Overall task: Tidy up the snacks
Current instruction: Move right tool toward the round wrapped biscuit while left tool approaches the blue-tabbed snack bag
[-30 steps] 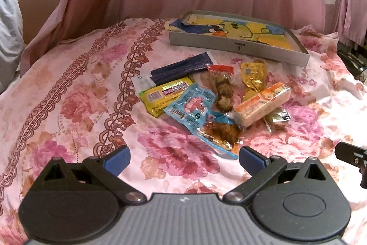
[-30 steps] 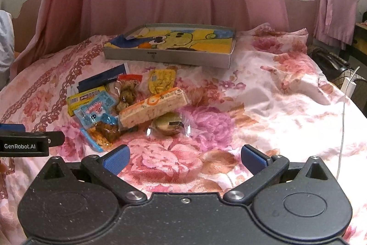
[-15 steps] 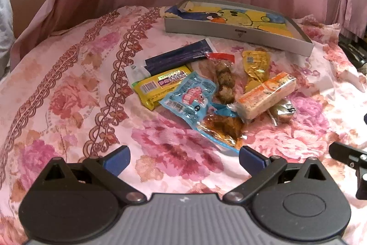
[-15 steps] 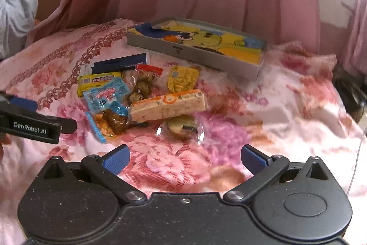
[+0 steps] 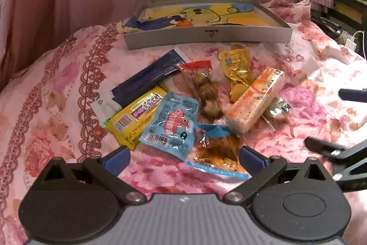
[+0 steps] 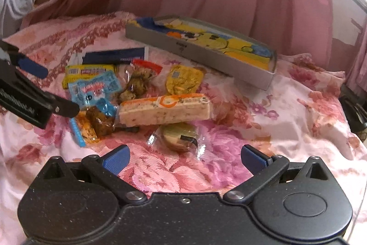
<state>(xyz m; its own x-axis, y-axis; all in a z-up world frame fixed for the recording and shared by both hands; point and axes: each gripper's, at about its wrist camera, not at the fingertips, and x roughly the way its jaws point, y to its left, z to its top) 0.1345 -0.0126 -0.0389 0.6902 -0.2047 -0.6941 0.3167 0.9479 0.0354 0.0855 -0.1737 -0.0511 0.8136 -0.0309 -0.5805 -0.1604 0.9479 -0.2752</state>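
Surface: a bed (image 5: 57,88) under a pink floral bedspread.
Far side: a shallow grey tray (image 5: 207,35) with a cartoon-print lining.
Middle: a cluster of snack packets, namely a dark blue packet (image 5: 146,78), yellow packet (image 5: 135,117), light blue packet (image 5: 172,128), gold pouch (image 5: 236,66), and orange-and-white bar (image 5: 254,100).

- left gripper (image 5: 184,156): black plastic linkage arms with silver pivot screws, blue pads on the fingertips (image 5: 117,159), ribbed grey body between two round black housings
- right gripper (image 6: 184,156): same build, but the body is speckled matte black with a small screw at top centre
- white lettering runs along the left gripper's side, too blurry to read
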